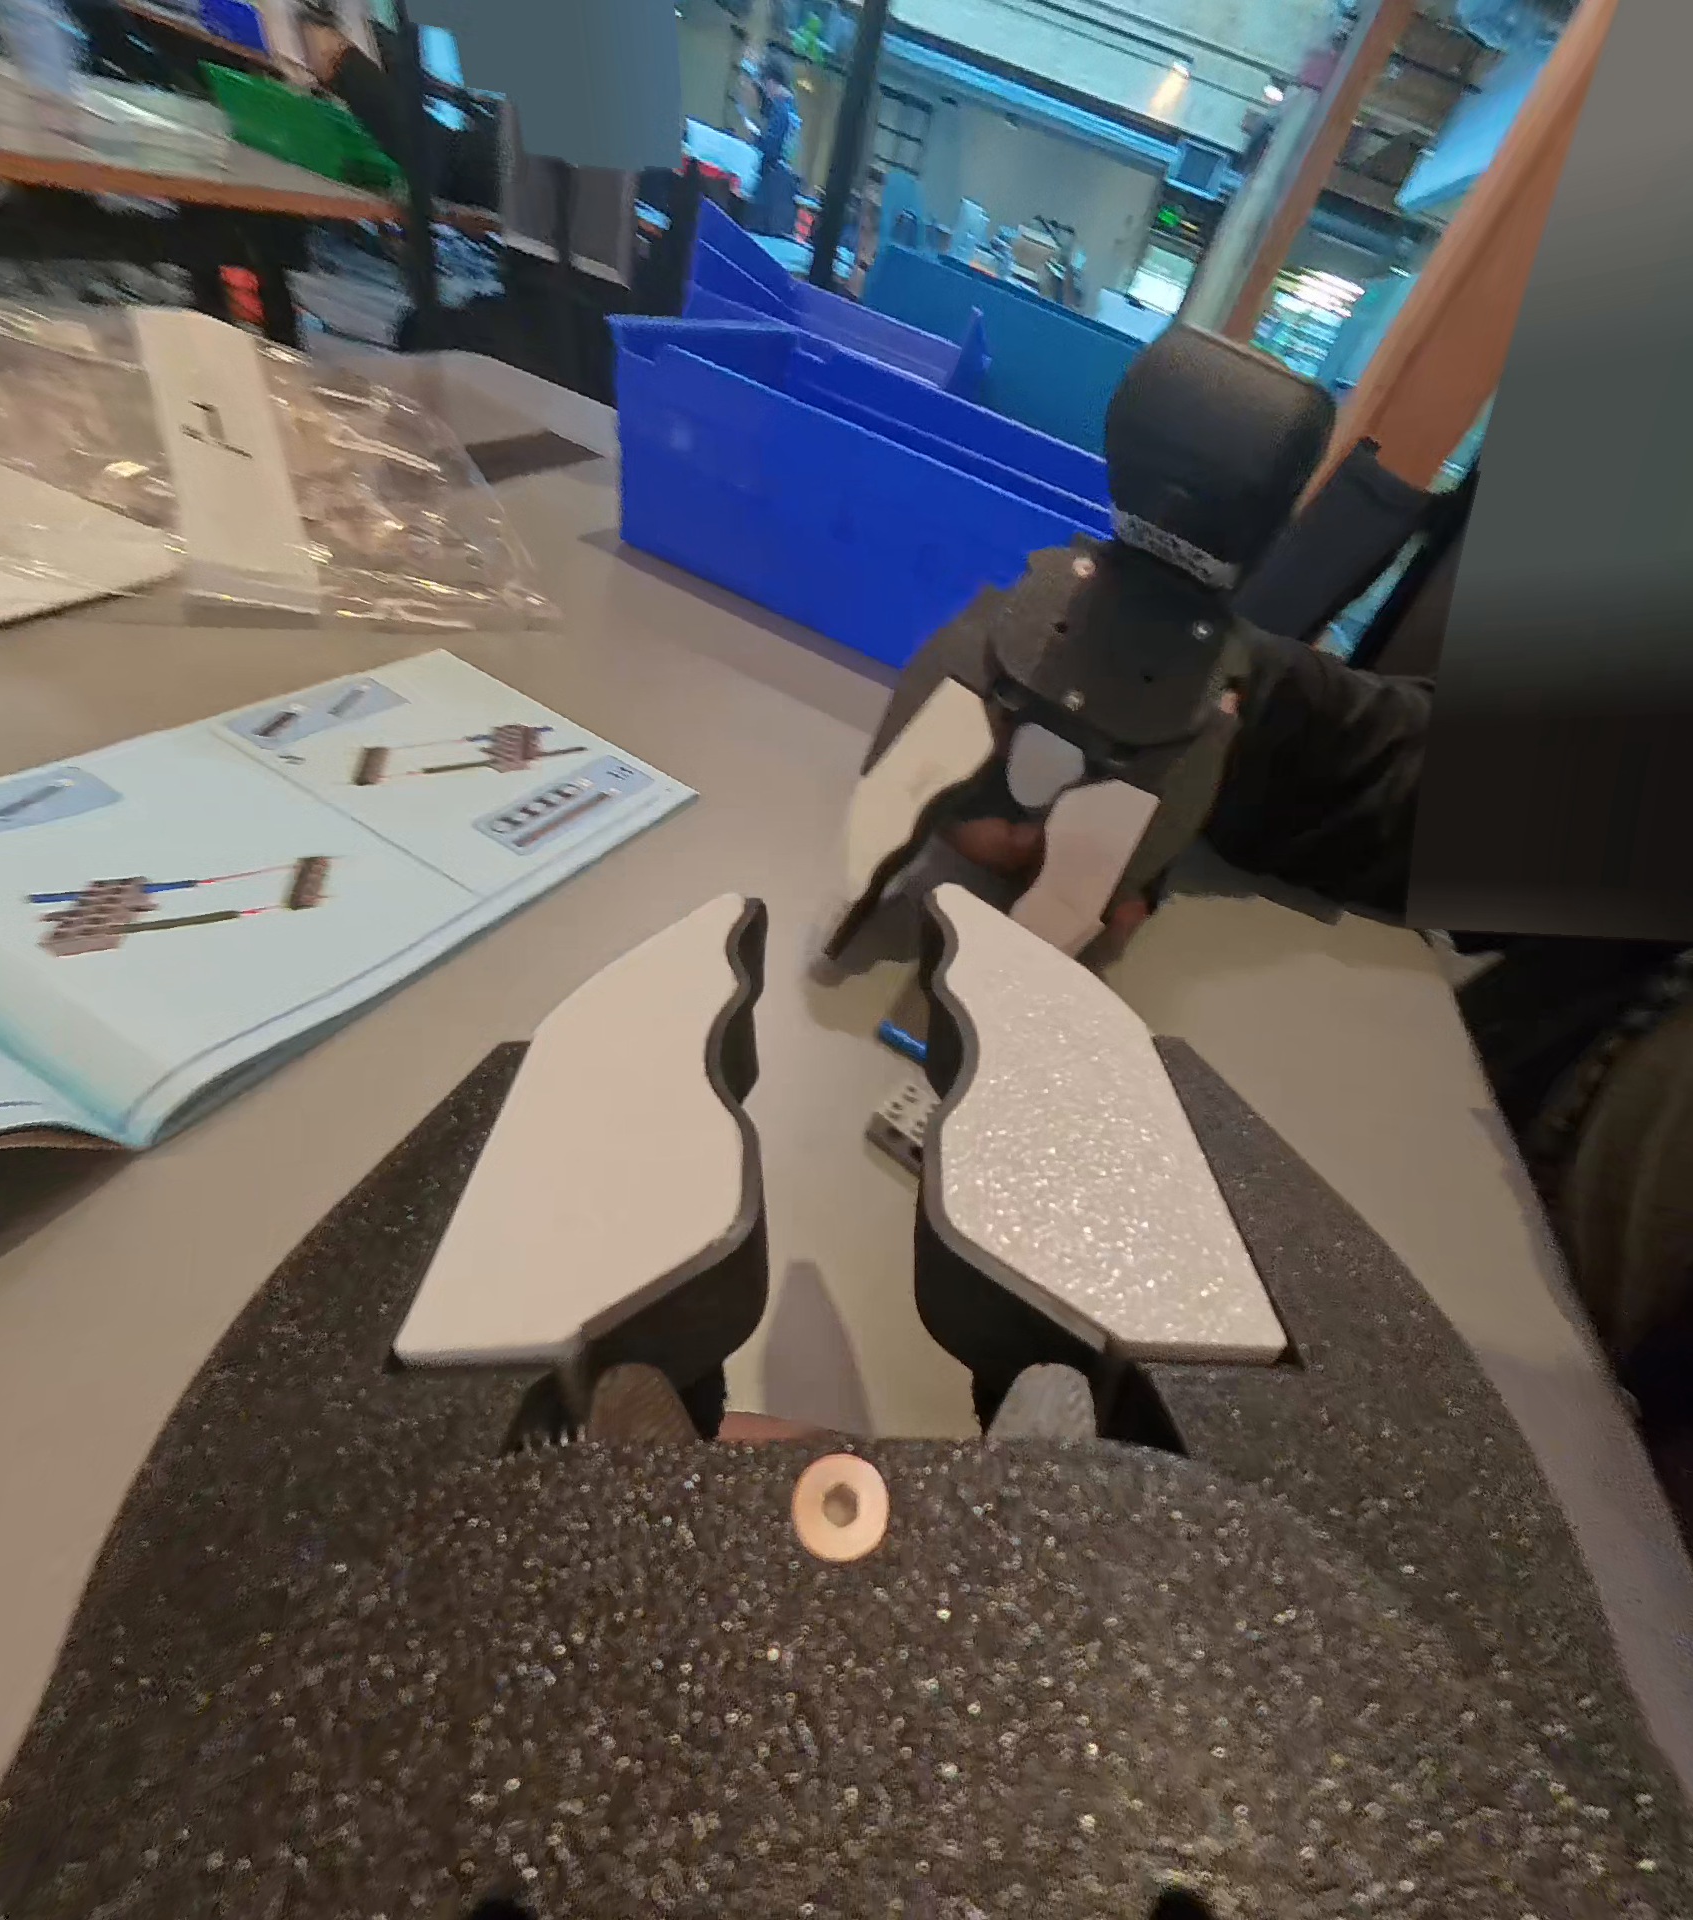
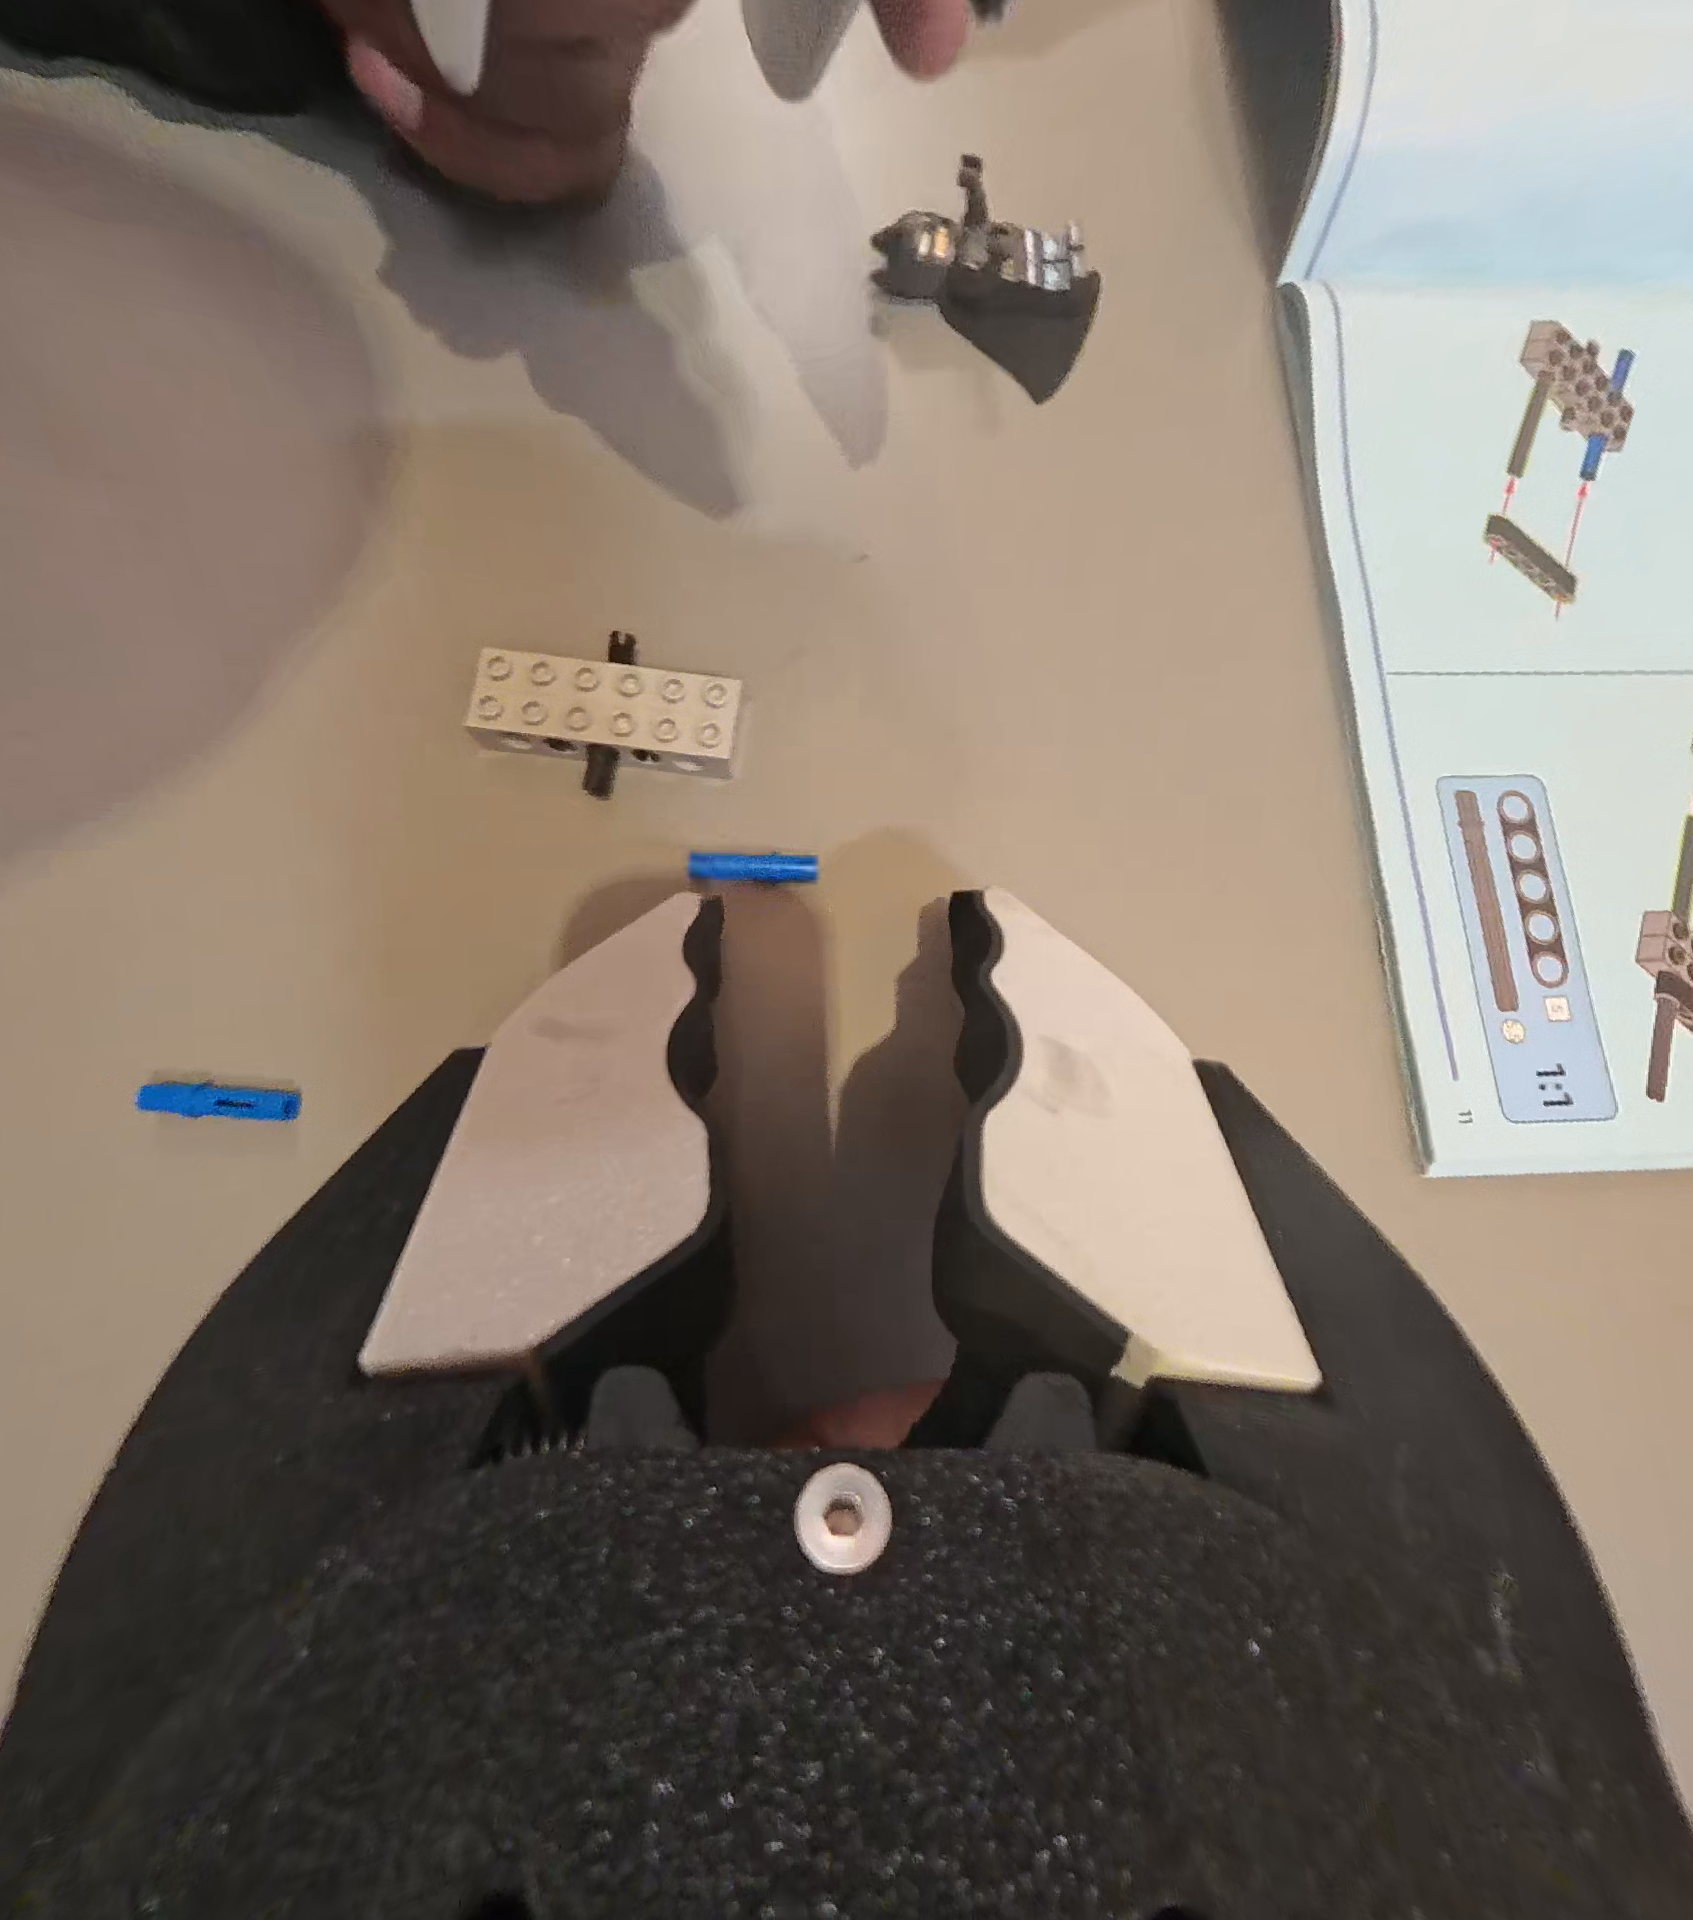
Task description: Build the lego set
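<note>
Blue pin (image 2: 753, 867) lies on the table (image 2: 1029, 644) just ahead of the right gripper (image 2: 834, 914), jaws spread, empty; straddling it squarely looks best. Left gripper (image 1: 842, 920) hovers spread, empty, near a studded brick (image 2: 608, 701).

- Counter (image 2: 1029, 644): smooth matt beige.
- Blue pin (image 2: 754, 867) at twelve o'clock of the right tongs (image 2: 834, 909): glossy plastic.
- Booklet (image 2: 1600, 727): smooth paper.
- Bag (image 1: 354, 457): clear crinkled plastic.

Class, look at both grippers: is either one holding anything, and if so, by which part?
Nothing is held. The right gripper is open over bare table, a blue pin lying just beyond its fingertips. The left gripper is open too, with only table between its fingers.
</note>
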A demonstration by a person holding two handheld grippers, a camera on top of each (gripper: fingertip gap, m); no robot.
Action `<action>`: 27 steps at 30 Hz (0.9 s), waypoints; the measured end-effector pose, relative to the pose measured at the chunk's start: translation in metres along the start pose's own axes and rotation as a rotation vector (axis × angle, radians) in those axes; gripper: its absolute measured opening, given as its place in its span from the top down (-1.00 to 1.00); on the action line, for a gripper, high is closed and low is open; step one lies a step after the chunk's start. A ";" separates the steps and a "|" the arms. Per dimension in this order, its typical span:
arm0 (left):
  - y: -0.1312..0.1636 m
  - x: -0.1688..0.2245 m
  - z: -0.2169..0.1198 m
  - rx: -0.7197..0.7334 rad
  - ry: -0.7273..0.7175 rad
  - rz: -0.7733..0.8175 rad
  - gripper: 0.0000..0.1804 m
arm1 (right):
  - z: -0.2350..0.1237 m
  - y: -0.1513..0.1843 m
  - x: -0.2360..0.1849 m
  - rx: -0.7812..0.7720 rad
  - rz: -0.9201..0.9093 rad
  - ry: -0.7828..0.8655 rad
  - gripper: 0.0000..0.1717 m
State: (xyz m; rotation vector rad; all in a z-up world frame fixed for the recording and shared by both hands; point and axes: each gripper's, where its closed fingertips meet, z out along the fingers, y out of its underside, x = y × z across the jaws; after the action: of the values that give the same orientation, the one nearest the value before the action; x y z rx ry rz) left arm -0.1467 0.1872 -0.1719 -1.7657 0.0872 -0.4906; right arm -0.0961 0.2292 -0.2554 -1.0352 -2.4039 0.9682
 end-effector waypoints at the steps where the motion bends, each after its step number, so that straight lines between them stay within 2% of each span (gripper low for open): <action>1: 0.004 0.006 0.001 -0.026 0.043 -0.008 0.68 | -0.001 0.000 -0.004 0.004 -0.015 -0.016 0.50; 3: 0.012 0.017 0.003 -0.083 0.118 -0.021 0.67 | -0.003 0.000 -0.009 0.015 -0.049 -0.025 0.49; 8: 0.015 0.018 0.005 -0.102 0.103 0.003 0.67 | -0.004 0.005 -0.010 -0.006 -0.084 0.029 0.51; 14: 0.008 0.013 0.000 -0.048 0.040 0.026 0.67 | -0.007 0.008 -0.009 -0.012 -0.081 0.083 0.54; 27: -0.003 0.007 -0.011 0.049 0.026 0.007 0.67 | -0.006 0.007 -0.009 -0.014 -0.073 0.080 0.54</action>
State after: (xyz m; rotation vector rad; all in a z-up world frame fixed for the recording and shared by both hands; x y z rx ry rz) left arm -0.1449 0.1756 -0.1648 -1.7111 0.0988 -0.5073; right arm -0.0834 0.2285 -0.2567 -0.9649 -2.3692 0.8696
